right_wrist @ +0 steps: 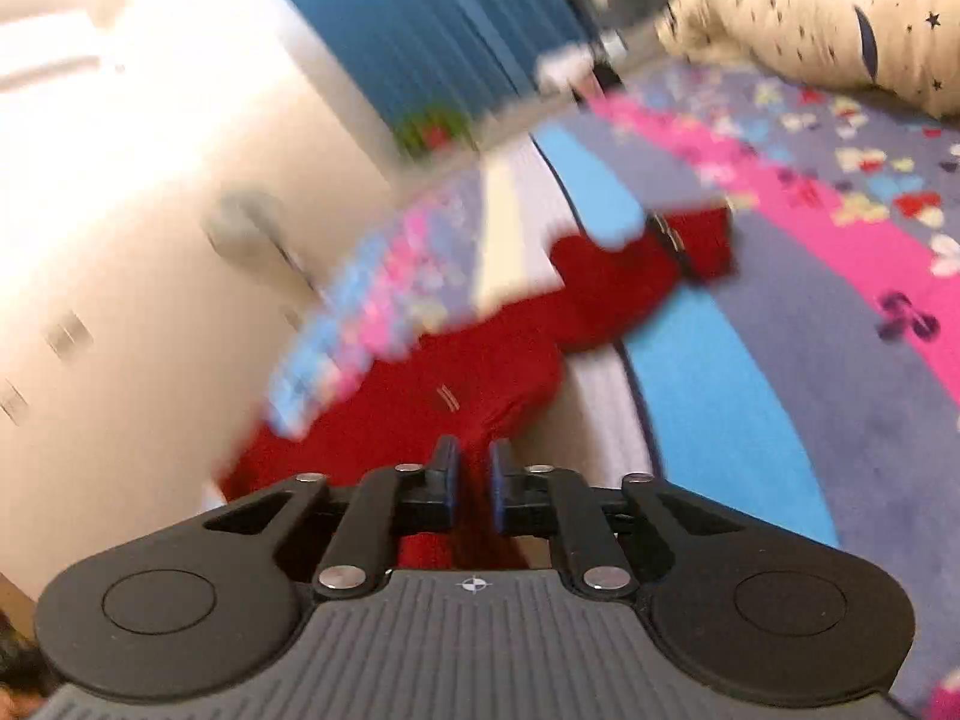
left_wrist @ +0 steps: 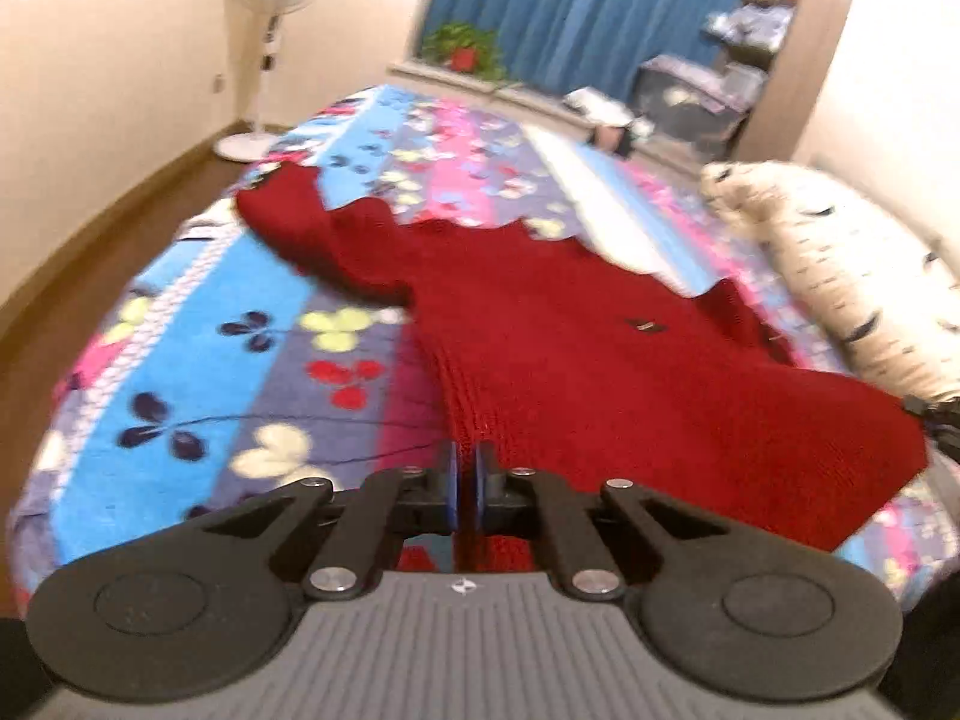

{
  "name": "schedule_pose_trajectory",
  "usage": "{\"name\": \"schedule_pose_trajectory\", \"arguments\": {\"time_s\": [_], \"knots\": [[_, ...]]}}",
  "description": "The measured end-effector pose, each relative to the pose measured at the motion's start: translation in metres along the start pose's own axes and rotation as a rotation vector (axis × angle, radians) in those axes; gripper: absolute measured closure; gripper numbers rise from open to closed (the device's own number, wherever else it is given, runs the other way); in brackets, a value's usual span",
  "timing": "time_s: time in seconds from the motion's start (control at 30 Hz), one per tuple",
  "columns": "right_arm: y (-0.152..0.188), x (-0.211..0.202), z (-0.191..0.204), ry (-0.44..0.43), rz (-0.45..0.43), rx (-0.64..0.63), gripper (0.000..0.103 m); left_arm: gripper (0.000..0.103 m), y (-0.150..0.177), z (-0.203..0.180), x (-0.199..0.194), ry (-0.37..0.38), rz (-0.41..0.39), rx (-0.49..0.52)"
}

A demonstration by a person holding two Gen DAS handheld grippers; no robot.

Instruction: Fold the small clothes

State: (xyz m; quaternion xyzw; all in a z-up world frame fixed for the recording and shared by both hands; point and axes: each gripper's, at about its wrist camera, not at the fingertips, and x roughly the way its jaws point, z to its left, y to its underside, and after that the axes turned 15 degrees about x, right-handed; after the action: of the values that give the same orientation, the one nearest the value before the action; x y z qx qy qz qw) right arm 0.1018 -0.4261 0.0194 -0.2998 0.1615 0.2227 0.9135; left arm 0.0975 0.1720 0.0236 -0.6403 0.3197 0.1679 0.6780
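Floral bedspread, pillow beside red sweater, both hand-held grippers pinching its hem.

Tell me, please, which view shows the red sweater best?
The left wrist view: the red sweater lies spread across the bed, one sleeve visible. The right wrist view shows it blurred and partly hidden.

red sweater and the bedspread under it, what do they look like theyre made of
Red sweater: looks like chunky matte knit yarn, with ribbed rows at the pinched hem.
Bedspread: seems a soft, fuzzy fleece or plush with a printed floral stripe pattern; blur leaves it open.
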Motion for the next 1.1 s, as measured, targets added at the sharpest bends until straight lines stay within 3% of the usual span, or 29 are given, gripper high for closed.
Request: {"name": "schedule_pose_trajectory", "arguments": {"time_s": [0.07,0.17,0.2,0.27,0.3,0.33,0.4,0.5,0.53,0.57,0.6,0.63,0.7,0.77,0.83,0.9,0.97,1.03,1.1], "knots": [[-0.001,0.015,-0.011,0.154,0.035,0.011,0.095,0.097,0.004,0.002,0.021,-0.015,0.111,-0.002],[0.014,0.055,-0.044,0.485,0.207,0.049,0.094,0.096,0.008,0.001,0.044,-0.044,0.226,-0.003],[0.016,0.062,-0.046,0.512,0.229,0.045,0.094,0.09,0.008,0.001,0.049,-0.051,0.241,-0.002],[0.019,0.067,-0.04,0.497,0.233,-0.022,0.091,0.068,0.009,0.004,0.057,-0.044,0.258,-0.017],[0.021,0.069,-0.038,0.5,0.246,-0.052,0.076,0.054,0.01,0.003,0.063,-0.044,0.277,-0.026],[0.024,0.072,-0.04,0.514,0.262,-0.063,0.055,0.049,0.012,0.007,0.068,-0.043,0.296,-0.03],[0.034,0.076,-0.045,0.54,0.308,-0.072,0.048,0.049,0.016,0.005,0.08,-0.039,0.352,-0.04],[0.048,0.086,-0.044,0.554,0.391,-0.131,0.049,0.048,0.024,0.007,0.089,-0.035,0.415,-0.054],[0.053,0.091,-0.044,0.564,0.412,-0.161,0.05,0.052,0.028,0.007,0.092,-0.025,0.426,-0.052],[0.058,0.093,-0.041,0.574,0.419,-0.196,0.053,0.061,0.031,0.007,0.098,-0.014,0.433,-0.044],[0.06,0.093,-0.038,0.566,0.421,-0.222,0.073,0.093,0.032,0.004,0.1,0.009,0.437,-0.028],[0.062,0.091,-0.037,0.542,0.428,-0.224,0.091,0.092,0.032,0.002,0.098,0.013,0.427,-0.01],[0.058,0.081,-0.028,0.538,0.374,-0.243,0.092,0.092,0.024,-0.008,0.076,-0.067,0.313,0.049],[0.05,0.065,-0.016,0.481,0.301,-0.237,0.092,0.092,0.022,-0.019,0.058,-0.09,0.248,0.105],[0.048,0.061,-0.014,0.491,0.283,-0.243,0.092,0.089,0.029,-0.023,0.067,-0.092,0.322,0.118],[0.057,0.076,-0.024,0.603,0.34,-0.274,0.091,0.087,0.033,-0.022,0.084,-0.096,0.419,0.098],[0.06,0.083,-0.018,0.632,0.332,-0.322,0.09,0.085,0.026,-0.022,0.076,-0.135,0.362,0.084],[0.057,0.074,-0.002,0.584,0.236,-0.348,0.088,0.077,0.016,-0.028,0.06,-0.139,0.255,0.086],[0.05,0.062,0.012,0.51,0.15,-0.35,0.081,0.075,0.013,-0.038,0.058,-0.125,0.23,0.123]]}}
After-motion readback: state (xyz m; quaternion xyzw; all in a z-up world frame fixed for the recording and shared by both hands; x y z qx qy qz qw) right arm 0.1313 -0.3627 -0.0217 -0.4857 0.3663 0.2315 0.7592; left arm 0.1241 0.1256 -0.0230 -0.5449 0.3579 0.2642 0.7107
